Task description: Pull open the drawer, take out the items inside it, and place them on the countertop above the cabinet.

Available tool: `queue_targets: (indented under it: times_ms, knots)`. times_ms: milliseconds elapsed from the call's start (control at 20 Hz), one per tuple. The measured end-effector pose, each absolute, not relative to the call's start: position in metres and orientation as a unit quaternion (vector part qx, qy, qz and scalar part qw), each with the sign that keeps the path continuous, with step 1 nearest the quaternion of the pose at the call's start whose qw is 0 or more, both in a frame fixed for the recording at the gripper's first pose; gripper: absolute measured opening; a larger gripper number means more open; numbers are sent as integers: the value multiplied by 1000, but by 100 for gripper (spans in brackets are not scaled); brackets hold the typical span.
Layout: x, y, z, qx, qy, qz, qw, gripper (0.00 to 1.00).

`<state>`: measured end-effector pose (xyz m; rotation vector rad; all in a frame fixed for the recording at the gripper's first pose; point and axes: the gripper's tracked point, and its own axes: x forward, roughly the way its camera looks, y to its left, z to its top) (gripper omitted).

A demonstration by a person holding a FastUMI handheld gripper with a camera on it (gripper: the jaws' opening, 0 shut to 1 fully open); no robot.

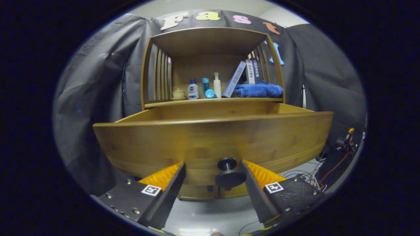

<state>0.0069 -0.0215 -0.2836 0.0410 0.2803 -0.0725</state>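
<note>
So the wide bamboo-wood drawer (213, 141) is already pulled out toward us, its long front running crosswise just ahead of the gripper (213, 172). Its round black knob (228, 172) sits between our spread-open fingers, nearer the right one (contents hidden behind the front). Countertop (210, 101) lies beyond, higher up.

No text is legible: far-right book spines (251, 70) bear tiny print; the gripper (213, 163), fingers (164, 178) spread, carries square markers (151, 190).
</note>
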Motion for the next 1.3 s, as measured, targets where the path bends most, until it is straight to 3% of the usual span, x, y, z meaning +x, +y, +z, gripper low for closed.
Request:
queue_targets:
  times_ms: [800, 1050, 1300]
  knots:
    - [183, -21, -294, 42, 181, -39, 982, 99]
    - [205, -22, -300, 41, 215, -38, 975, 99]
    - [182, -25, -236, 42, 178, -34, 983, 100]
